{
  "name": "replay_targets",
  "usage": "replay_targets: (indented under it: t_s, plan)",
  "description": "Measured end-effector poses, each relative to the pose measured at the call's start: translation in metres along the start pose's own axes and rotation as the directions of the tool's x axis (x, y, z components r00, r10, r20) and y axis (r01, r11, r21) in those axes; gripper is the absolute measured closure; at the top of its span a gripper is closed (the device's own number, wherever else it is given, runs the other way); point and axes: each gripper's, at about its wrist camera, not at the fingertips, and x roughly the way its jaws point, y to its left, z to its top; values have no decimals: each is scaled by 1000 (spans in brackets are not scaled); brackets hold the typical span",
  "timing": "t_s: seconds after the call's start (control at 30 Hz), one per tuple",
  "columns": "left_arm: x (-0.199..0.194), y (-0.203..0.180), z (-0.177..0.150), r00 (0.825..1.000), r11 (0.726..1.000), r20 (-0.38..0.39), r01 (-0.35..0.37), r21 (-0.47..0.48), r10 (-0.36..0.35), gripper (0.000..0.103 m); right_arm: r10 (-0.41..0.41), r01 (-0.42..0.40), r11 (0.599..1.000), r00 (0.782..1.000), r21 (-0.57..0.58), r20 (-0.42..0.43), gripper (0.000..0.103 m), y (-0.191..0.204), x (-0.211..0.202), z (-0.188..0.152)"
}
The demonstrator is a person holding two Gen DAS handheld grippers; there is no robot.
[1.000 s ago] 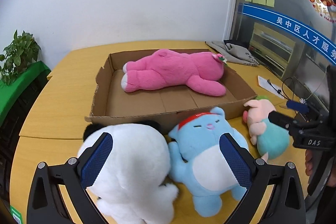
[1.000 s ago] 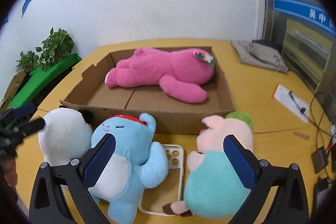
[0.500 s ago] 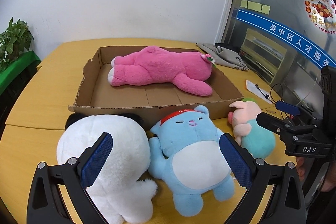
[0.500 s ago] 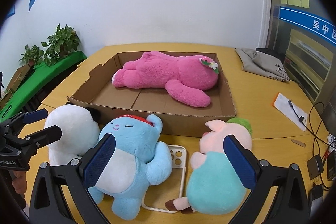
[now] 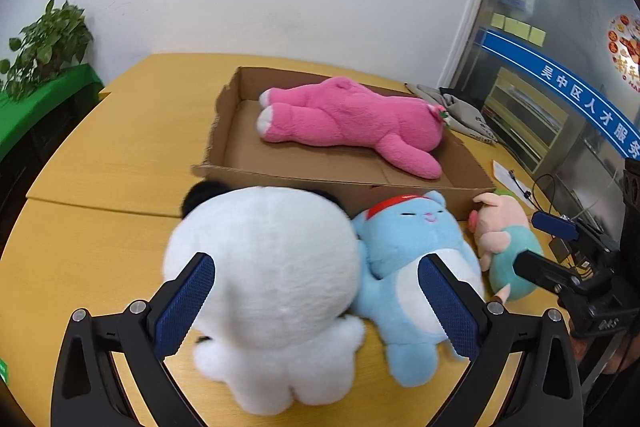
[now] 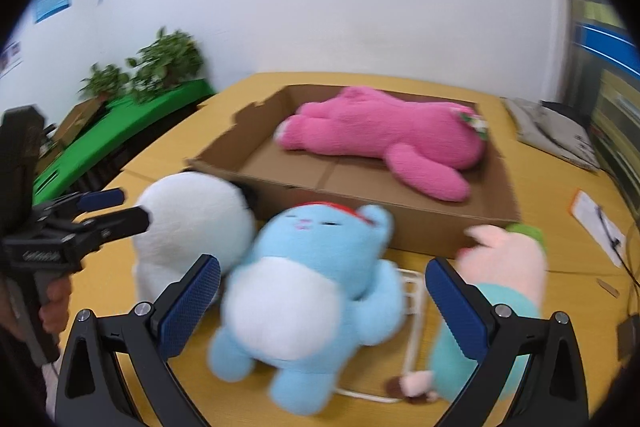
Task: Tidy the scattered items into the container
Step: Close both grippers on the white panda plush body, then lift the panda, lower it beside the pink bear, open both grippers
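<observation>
A shallow cardboard box (image 5: pixel 320 175) (image 6: pixel 420 231) holds a pink plush (image 5: pixel 348 123) (image 6: pixel 384 135) lying on its side. In front of it lie a white plush (image 5: pixel 268 267) (image 6: pixel 192 211), a blue plush (image 5: pixel 408 267) (image 6: pixel 316 291) and a pink-and-teal plush (image 5: pixel 508 247) (image 6: pixel 504 275). My left gripper (image 5: pixel 316 303) is open, its fingers straddling the white plush and part of the blue one. My right gripper (image 6: pixel 322 305) is open around the blue plush.
A white phone case (image 6: pixel 412 291) lies under the blue plush. A grey cloth (image 5: pixel 460 111) and paper with a pen (image 6: pixel 596 219) lie at the right. Cables (image 5: pixel 560 195) run along the right edge. Potted plants (image 6: pixel 160 63) stand at the left.
Both views swung to the left. The left gripper moved closer over the white plush. The right gripper shifted left from the pink-and-teal plush to the blue plush.
</observation>
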Motion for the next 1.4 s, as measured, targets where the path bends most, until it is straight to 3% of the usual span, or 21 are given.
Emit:
replay_targets:
  t_s: [0.1,0.23,0.33,0.37,0.43,0.5,0.57,0.7,0.8,0.9,1.13,1.3,1.4]
  plan:
    - [3,21,0,1000,1000,-21,4,-13,-5,0,91,-91,995,996,-44,-3,0,28,10,4]
    - [19,44,2,998,999,-64,26,19,-24,0,220,-222,972,975,-77,-32,0,69,38,8]
    - [36,66,1,994,999,-95,49,13,-48,0,240,-244,966,969,-86,-60,0,95,66,8]
    - [42,75,1,990,996,-108,85,-5,-85,0,228,-233,969,972,-87,-64,0,100,75,8]
    - [55,91,1,967,976,-138,207,-66,-214,0,237,-244,966,968,-87,-87,0,108,96,8]
    - [66,97,-1,938,954,-174,287,-91,-299,0,215,-225,970,971,-94,-109,0,114,115,7]
    - [72,96,-2,927,949,-201,309,-69,-317,0,218,-232,967,967,-102,-130,0,117,132,4]
    - [73,101,-3,899,921,-201,374,-106,-388,13,251,-262,961,960,-90,-120,1,114,139,5]
    - [64,96,-3,904,924,-191,369,-103,-383,20,288,-297,952,951,-76,-114,13,114,135,3]
    - [49,88,3,919,936,-178,343,-78,-351,20,296,-304,948,951,-94,-90,26,116,125,3]
    - [5,50,69,922,921,-39,387,50,-385,20,299,-289,952,948,-98,111,27,98,63,45]
    - [27,22,141,935,921,-6,349,174,-354,20,228,-208,971,953,-116,198,27,70,57,97]
    - [52,22,177,937,920,0,342,191,-348,20,183,-161,981,955,-110,232,27,51,74,131]
